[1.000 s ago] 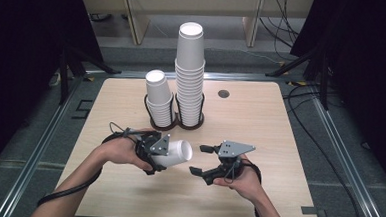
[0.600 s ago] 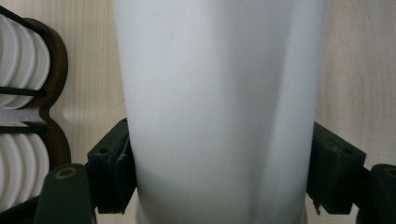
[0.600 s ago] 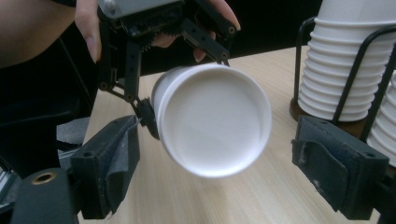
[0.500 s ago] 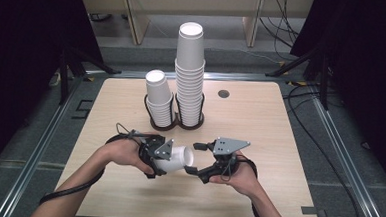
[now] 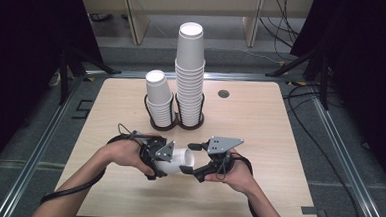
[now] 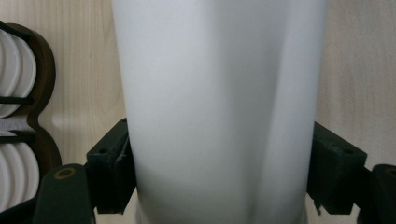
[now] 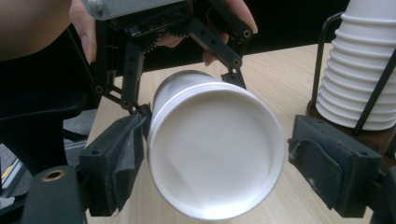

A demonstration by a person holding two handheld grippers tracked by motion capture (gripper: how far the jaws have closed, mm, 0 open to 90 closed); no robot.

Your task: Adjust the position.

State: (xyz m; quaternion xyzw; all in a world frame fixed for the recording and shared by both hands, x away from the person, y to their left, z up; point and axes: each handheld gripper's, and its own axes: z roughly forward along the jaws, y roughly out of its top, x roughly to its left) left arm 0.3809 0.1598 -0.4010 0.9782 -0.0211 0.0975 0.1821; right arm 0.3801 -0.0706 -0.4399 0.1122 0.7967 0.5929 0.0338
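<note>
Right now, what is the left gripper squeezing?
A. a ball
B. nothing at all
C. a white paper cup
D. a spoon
C: in the left gripper view, the left gripper has a jaw pressed on each side of the white paper cup, which lies sideways with its open mouth toward the right gripper.

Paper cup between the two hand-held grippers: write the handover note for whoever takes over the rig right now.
Left hand-held gripper: shut on the paper cup, held sideways above the table.
Right hand-held gripper: open, jaws either side of the cup's rim; one jaw looks to touch it, the other stands apart.
Short stack and tall stack stand in the black holder.
Done: one cup is in hand.
Left: probably close right, release left, place the cup.
</note>
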